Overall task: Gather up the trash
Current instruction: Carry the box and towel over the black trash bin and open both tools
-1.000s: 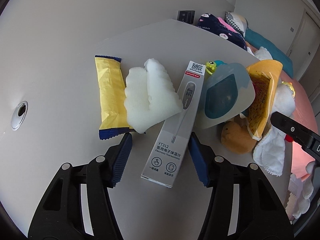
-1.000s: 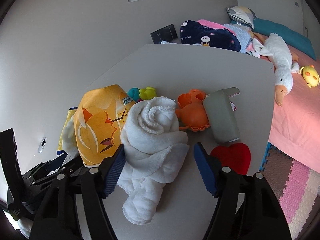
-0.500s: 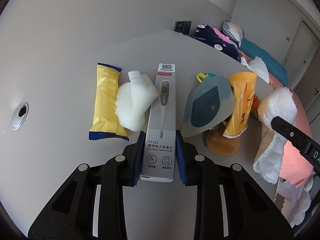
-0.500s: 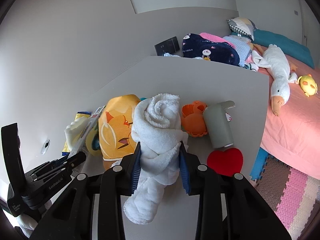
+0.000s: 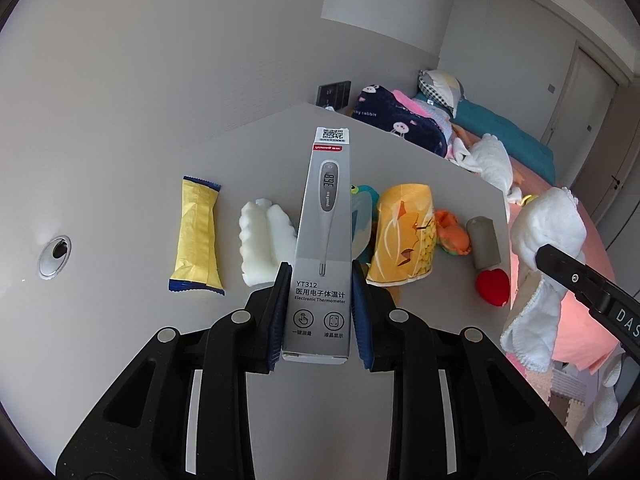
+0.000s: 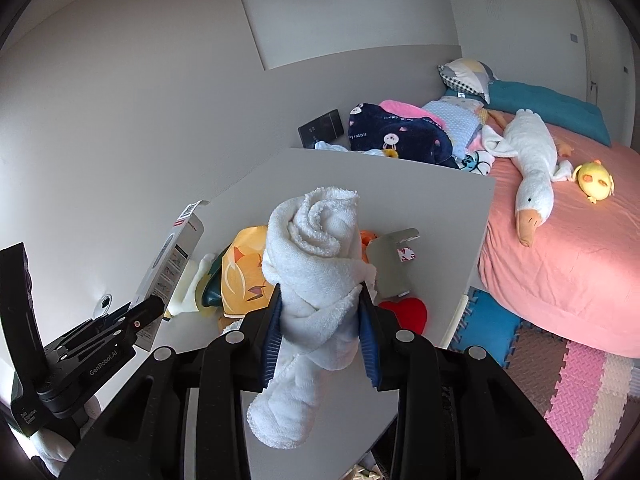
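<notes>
Lift-off step: the left hand-held gripper [image 5: 319, 312] clamps the grey cardboard thermometer box [image 5: 322, 248], the right hand-held gripper [image 6: 320, 332] the rolled white towel [image 6: 316, 280], both clear of the grey surface [image 5: 120, 320]; next, I judge, each needs carrying to a bin, none visible.

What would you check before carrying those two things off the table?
1. Left claw clamped on the thermometer box: ok.
2. Right claw clamped on the rolled white towel: ok.
3. Box lifted off the table: ok.
4. Towel's loose tail clear of the table: cannot tell.
5. Trash left behind: not ok, the yellow wrapper and white foam piece remain.
6. Bin to drop into: cannot tell, none in view.
</notes>
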`<state>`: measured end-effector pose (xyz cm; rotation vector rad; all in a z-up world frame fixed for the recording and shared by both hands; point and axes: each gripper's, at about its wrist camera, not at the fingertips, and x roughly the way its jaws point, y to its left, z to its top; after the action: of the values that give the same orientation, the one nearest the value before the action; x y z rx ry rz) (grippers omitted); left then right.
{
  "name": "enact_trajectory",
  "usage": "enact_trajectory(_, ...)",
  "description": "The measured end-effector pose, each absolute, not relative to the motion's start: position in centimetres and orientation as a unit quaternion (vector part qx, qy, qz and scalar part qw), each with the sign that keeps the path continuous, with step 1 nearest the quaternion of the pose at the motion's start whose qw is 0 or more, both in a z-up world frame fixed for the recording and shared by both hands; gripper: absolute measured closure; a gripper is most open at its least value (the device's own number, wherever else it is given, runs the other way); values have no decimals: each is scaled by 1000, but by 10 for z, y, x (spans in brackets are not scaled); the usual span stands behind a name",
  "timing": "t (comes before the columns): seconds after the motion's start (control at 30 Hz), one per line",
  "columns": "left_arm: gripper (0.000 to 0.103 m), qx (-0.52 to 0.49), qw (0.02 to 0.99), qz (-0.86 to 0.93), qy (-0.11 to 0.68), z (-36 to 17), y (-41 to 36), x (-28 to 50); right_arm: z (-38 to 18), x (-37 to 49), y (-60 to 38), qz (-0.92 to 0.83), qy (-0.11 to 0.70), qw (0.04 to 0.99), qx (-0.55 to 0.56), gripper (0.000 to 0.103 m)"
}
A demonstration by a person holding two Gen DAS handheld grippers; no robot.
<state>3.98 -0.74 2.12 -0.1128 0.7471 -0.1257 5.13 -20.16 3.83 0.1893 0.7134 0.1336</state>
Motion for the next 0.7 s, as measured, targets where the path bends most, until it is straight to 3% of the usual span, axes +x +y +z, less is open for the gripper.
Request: enact_trajectory(0.7, 75, -8, 915, -161, 371, 28, -125, 8, 41, -23, -301, -20, 333, 934, 127, 66)
